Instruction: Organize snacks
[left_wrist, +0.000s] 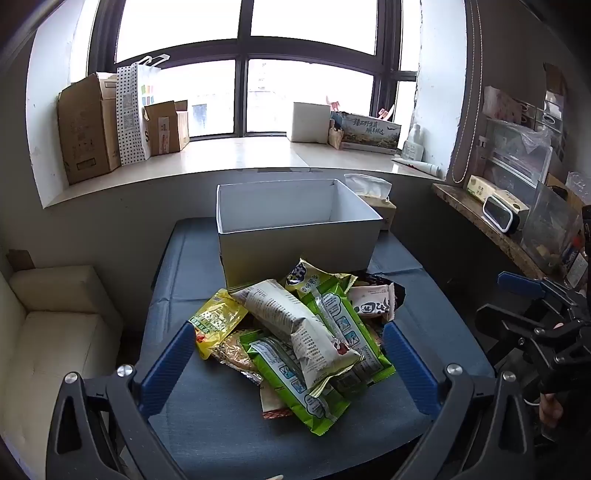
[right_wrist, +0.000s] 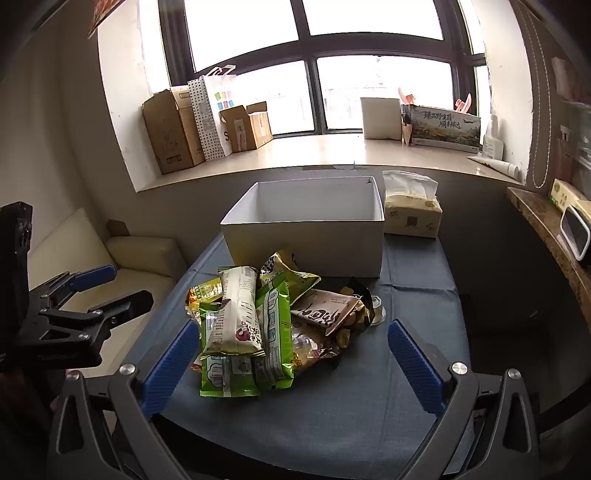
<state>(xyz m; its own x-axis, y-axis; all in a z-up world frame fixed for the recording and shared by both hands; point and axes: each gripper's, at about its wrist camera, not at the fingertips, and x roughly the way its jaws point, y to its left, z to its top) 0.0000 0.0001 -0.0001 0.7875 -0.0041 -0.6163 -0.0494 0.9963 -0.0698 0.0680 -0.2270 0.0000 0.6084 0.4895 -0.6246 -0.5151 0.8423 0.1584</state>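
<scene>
A loose heap of crinkled foil and plastic snack packets (left_wrist: 295, 332) lies on a table covered with a dark blue cloth (left_wrist: 221, 424), its weave fine and creased with fold lines. On top rests a long cream pillow-shaped packet (left_wrist: 299, 325) printed with small text; under it lie glossy green packets (left_wrist: 295, 384) with clear windows, a yellow packet (left_wrist: 216, 317) at the left edge, and a beige packet with bold black characters (right_wrist: 328, 310) on the right side. Just behind the heap stands an open white cardboard box (left_wrist: 295, 243), rectangular, smooth-walled and with nothing visible inside. A soft pack of tissues (right_wrist: 412, 210) sits beside the box's far right corner.

The left gripper (left_wrist: 288, 365) hangs over the near edge of the heap with its ribbed blue fingers (left_wrist: 168, 369) spread wide, grasping nothing. The right gripper (right_wrist: 291, 365) is likewise released, its pads either side of the heap without touching it.

Beyond the table a pale stone windowsill (left_wrist: 236, 155) carries brown cardboard cartons (left_wrist: 86, 129), a dotted paper bag (left_wrist: 129, 114) and a printed gift box (left_wrist: 369, 133) beneath a dark-framed window (left_wrist: 242, 66). A cream cushioned sofa (left_wrist: 48, 332) stands left.
</scene>
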